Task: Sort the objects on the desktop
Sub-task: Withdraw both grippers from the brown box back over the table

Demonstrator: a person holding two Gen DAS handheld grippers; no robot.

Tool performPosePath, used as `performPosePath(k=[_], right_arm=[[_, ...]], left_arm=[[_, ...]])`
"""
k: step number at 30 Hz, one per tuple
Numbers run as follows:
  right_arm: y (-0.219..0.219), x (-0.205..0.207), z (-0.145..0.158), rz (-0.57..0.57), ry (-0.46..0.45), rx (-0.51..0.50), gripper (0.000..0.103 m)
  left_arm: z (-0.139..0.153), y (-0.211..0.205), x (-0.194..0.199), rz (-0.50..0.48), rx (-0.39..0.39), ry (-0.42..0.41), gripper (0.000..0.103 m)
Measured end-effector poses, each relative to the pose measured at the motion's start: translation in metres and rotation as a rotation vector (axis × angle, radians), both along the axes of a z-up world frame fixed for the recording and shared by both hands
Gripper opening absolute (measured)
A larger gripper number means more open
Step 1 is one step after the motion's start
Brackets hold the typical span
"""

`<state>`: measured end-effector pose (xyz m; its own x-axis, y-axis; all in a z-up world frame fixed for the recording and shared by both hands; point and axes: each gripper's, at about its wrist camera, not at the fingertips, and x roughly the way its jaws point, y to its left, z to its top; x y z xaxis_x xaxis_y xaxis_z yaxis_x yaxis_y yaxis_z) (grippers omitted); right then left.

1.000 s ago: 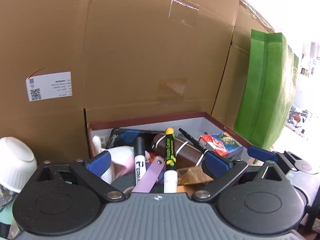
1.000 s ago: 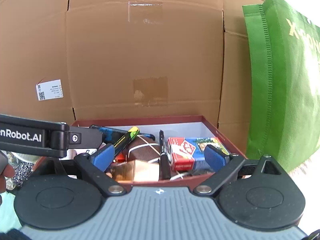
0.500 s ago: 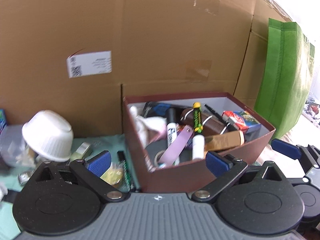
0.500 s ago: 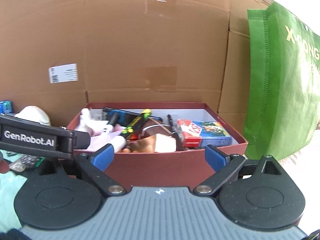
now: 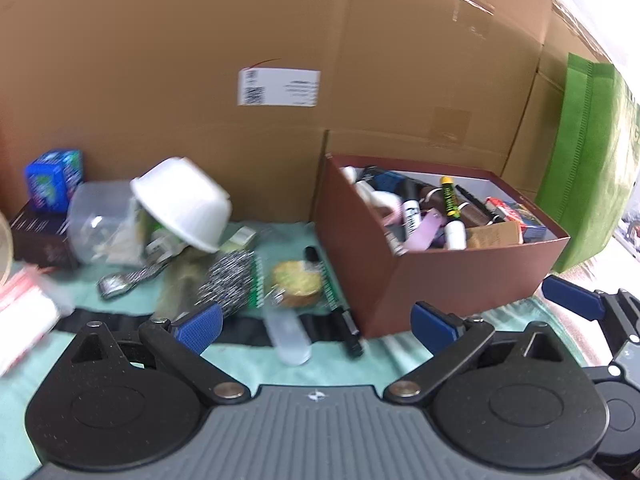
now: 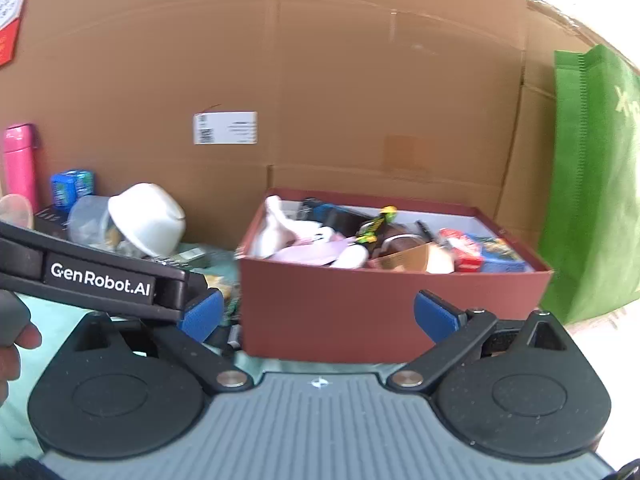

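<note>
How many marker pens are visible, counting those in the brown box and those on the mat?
3. Two lie in the brown box: a black-capped marker and a yellow-capped marker. One black marker lies on the green mat, along the box's left wall. More may be buried in the clutter.

Even daylight; overexposed glare upper right of both frames. Motion blur throughout, worst lower left of left-wrist view. Fisheye bending at edges.

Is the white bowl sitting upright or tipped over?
Tipped over: the white bowl leans rim-down on the clutter, its base facing up.
</note>
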<state>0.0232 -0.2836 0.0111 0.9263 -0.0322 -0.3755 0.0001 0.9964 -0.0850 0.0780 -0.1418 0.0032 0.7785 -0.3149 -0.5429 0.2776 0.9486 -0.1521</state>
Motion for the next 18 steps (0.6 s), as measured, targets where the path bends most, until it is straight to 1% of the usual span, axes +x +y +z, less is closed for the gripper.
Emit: performPosePath(k=[4,7,10,18], right_arm=[[0.021,-0.004,-0.01,0.053,0.031,0.009,0.099],[0.037,-0.003,-0.018,0.09,0.059,0.02,0.099],[0.051,0.0,-0.027,0.133,0.092,0.033,0.099],[0.083,0.009,-0.044,0.213,0.137,-0.002,0.099]], left_arm=[[-0.012,0.025,-0.009,0.029,-0.008,0.018,0.103],[-0.022,0.044,-0.015,0.045,-0.015,0.023,0.103],[-0.031,0.062,-0.016,0.053,-0.031,0.045,0.103],[-0.043,0.094,-0.008,0.083,-0.069,0.06,0.102]])
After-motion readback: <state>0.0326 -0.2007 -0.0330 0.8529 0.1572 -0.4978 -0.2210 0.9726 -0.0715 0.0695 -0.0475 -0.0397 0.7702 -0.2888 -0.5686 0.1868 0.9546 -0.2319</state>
